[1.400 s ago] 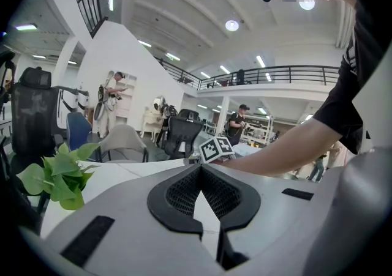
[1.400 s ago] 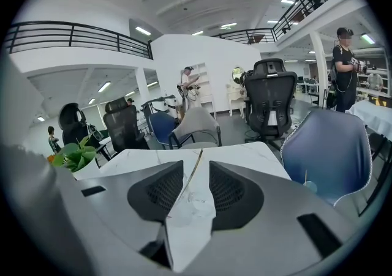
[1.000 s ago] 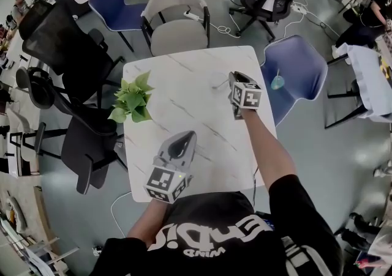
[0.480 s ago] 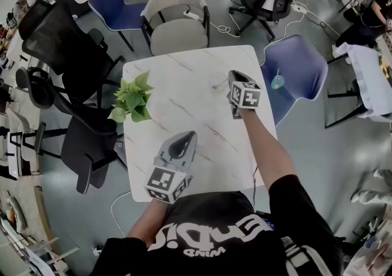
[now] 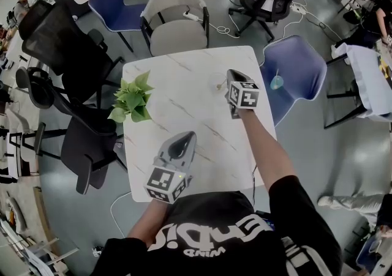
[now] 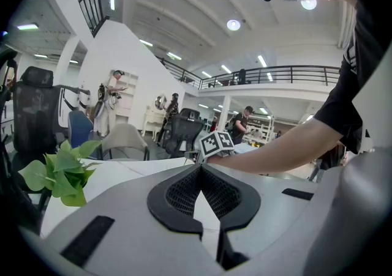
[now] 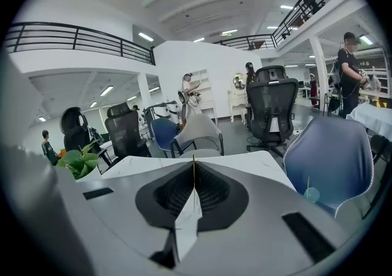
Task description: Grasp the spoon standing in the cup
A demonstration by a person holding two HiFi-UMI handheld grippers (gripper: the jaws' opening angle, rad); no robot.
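Observation:
In the right gripper view a thin golden spoon handle [image 7: 194,177] stands upright between the jaws of my right gripper [image 7: 194,166]. Those jaws have just been closing and are now shut on it. In the head view the right gripper [image 5: 229,76] reaches over the right part of the white marble table [image 5: 184,79], and the spoon [image 5: 220,85] shows as a small sliver at its tip. The gripper hides any cup under it. My left gripper [image 5: 183,138] rests near the table's front edge, shut with nothing in it [image 6: 199,169].
A potted green plant [image 5: 131,100] stands at the table's left edge. A blue chair [image 5: 294,70] to the right carries a small teal cup with a stick [image 5: 277,82]. A grey chair [image 5: 177,18], black office chairs and floor cables surround the table.
The right gripper has edged slightly toward the table's far side, at the spoon. The left gripper has not moved.

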